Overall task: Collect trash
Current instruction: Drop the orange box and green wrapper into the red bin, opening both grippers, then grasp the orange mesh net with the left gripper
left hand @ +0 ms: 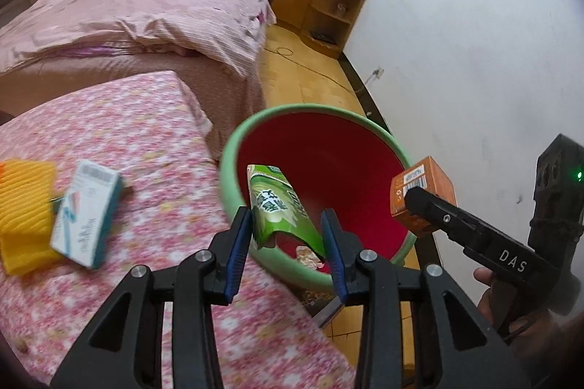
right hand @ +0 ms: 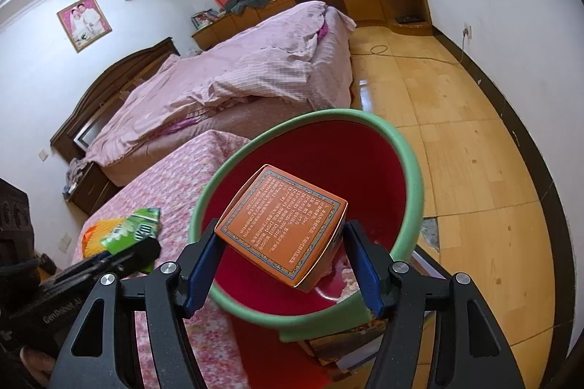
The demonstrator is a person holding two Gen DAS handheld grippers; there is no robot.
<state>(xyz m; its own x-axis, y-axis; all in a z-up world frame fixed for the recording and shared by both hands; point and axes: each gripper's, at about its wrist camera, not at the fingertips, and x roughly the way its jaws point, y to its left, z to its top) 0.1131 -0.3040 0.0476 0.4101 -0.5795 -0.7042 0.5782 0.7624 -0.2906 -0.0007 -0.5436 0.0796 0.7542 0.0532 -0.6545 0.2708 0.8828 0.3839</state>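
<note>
Left tool point(left hand: 286, 239) pinches a green carton point(left hand: 281, 206), long axis pointing forward into the bin point(left hand: 233, 148). Right tool point(right hand: 281, 257) clamps an orange box point(right hand: 281, 224) directly above the red interior; both need only release.

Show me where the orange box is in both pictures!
Left wrist view: the orange box sits at the right, pinched by the right gripper, above the bin's right rim.
Right wrist view: the same box fills the centre, between the blue jaws, over the bin's red inside.
Shared landmark: the green-rimmed red bin beside the floral mattress.
</note>
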